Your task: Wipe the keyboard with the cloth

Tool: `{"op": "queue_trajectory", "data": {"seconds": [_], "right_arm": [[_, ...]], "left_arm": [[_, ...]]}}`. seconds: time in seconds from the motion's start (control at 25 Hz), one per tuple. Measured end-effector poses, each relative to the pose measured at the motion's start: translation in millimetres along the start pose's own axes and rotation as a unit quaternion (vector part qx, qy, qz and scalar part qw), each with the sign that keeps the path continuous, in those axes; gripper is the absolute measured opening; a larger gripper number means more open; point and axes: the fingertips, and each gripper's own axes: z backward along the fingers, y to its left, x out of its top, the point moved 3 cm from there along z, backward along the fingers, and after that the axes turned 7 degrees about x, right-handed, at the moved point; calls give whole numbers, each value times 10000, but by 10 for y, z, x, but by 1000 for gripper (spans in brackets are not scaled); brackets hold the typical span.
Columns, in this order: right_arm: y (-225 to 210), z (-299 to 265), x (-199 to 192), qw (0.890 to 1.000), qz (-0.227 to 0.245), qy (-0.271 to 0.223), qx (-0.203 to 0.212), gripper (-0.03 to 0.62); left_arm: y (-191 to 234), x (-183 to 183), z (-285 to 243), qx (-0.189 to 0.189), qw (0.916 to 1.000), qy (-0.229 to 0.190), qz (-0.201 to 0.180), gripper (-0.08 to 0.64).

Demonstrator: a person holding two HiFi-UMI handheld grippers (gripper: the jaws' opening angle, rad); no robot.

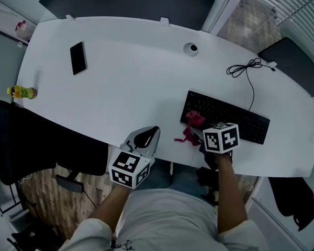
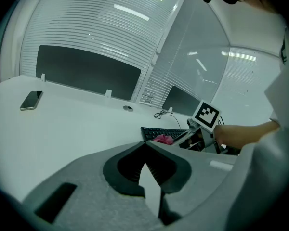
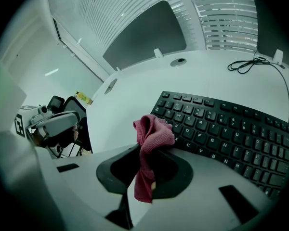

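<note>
A black keyboard (image 1: 227, 118) lies at the right of the white desk (image 1: 131, 88), near its front edge. My right gripper (image 1: 197, 130) is shut on a pink cloth (image 1: 193, 120) whose bunched end rests on the keyboard's left end. In the right gripper view the cloth (image 3: 151, 134) sticks up from the shut jaws of that gripper (image 3: 145, 150) and touches the near-left keys of the keyboard (image 3: 226, 129); a tail hangs below. My left gripper (image 1: 146, 137) hovers at the desk's front edge, left of the keyboard, shut (image 2: 145, 146) and holding nothing.
A black phone (image 1: 78, 57) lies at the far left. At the desk's left edge there is a yellow bottle (image 1: 22, 92). The keyboard's cable (image 1: 246, 69) coils behind it, near a round grommet (image 1: 191, 48). A black chair (image 1: 21, 145) stands left of me.
</note>
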Motion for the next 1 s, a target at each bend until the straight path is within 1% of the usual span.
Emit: {"op": "queue_trajectory", "data": {"seconds": [0.48,0.76,1.0], "right_arm": [[201,-214,119,9994,228,140,198,57],[220,-217,126,9992,261,159,270,57],[243,-140,111,9987,252,48,433,57]], "left_arm": [[207,-25,147,260,9995,-83,161,11],[174,-13,140,278,9994,-90,168,11],[89,12,119,281,9995,-110,99,11]]}}
